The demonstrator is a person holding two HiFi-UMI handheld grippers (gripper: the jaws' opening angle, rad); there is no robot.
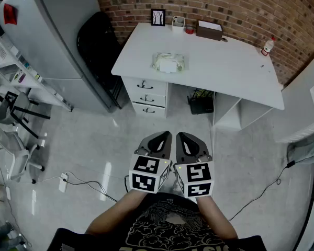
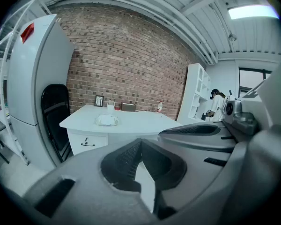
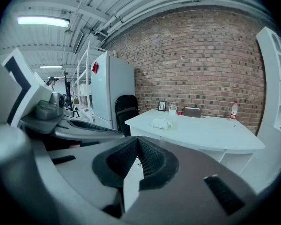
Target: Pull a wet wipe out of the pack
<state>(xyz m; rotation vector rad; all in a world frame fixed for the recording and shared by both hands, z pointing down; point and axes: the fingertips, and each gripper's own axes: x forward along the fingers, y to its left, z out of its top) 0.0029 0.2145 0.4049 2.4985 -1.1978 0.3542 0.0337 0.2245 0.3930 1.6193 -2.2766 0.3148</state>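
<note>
**Item count.** Two hand-held tools: one left tool (image 1: 162, 138) and one right tool (image 1: 184, 138). On the white tabletop (image 1: 225, 72) there is one wet wipe pack (image 1: 169, 63), one framed picture (image 1: 158, 17), one white cup (image 1: 178, 22), one small red item (image 1: 190, 30), one brown box (image 1: 209, 30) and one bottle (image 1: 267, 46) with a red cap. Below it are three drawers (image 1: 146, 98) in a single stack. Around it are one black chair (image 1: 99, 41), one refrigerator (image 1: 47, 35) and one power strip (image 1: 63, 182) on the floor (image 1: 94, 140).

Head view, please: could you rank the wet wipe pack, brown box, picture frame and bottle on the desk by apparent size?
1. wet wipe pack
2. brown box
3. picture frame and bottle: they look about alike, too close to rank.
</note>
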